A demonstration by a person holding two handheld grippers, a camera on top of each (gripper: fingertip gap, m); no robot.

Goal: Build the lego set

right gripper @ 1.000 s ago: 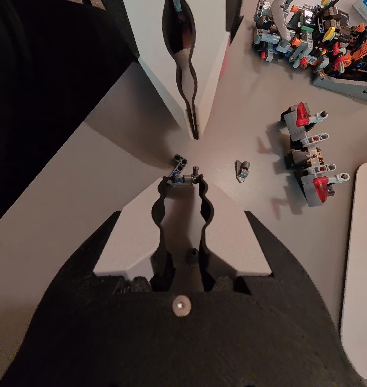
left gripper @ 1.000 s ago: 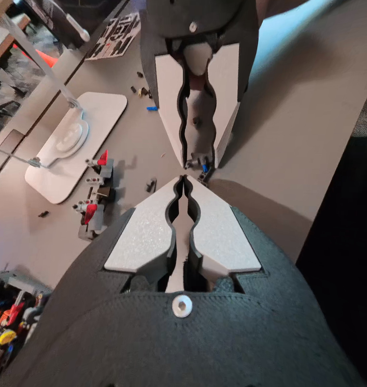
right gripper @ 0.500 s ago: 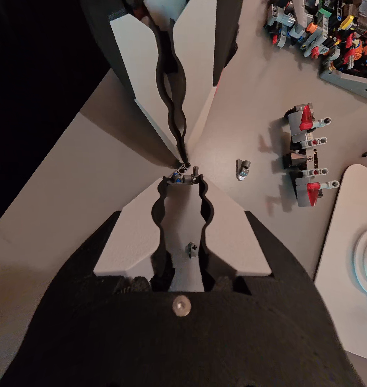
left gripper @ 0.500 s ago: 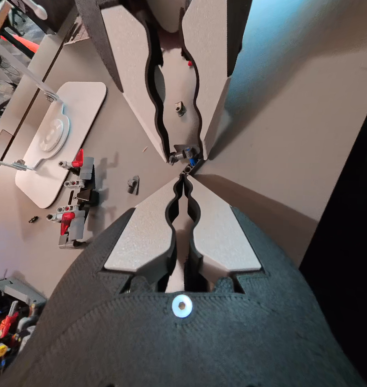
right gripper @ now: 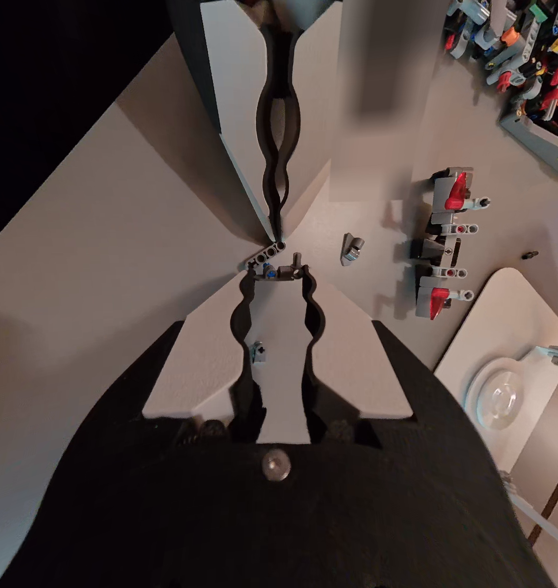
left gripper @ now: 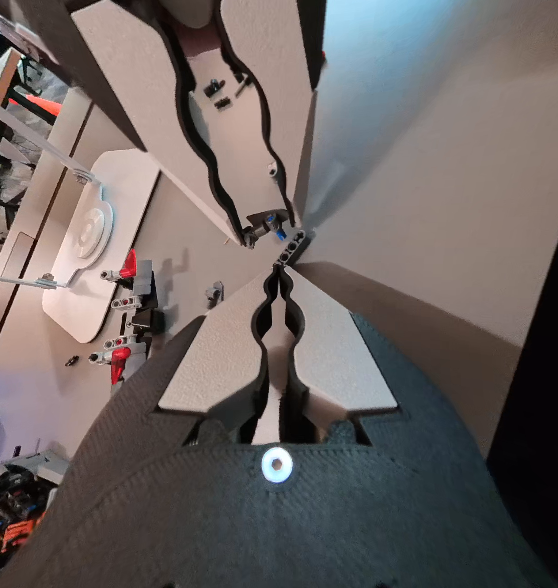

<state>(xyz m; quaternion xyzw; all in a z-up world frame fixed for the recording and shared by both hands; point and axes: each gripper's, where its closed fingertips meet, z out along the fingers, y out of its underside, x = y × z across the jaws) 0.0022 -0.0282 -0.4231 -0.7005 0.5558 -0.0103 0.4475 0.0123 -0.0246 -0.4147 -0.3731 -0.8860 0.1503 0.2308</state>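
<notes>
My left claw (left gripper: 279, 270) pinches thin dark grey holed beam (left gripper: 293, 248). My right claw (right gripper: 276, 274) clamps small grey blue-pinned piece (right gripper: 279, 273), tips nearly touching, near grey tabletop (right gripper: 112, 229) edge.

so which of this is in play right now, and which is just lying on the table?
In play:
- left gripper, shut on the dark holed beam
- right gripper, holding the small grey assembly with a blue pin

Lying about:
- grey and red sub-build
- small grey piece
- bin of mixed parts
- white stand base
- small black pin
</notes>
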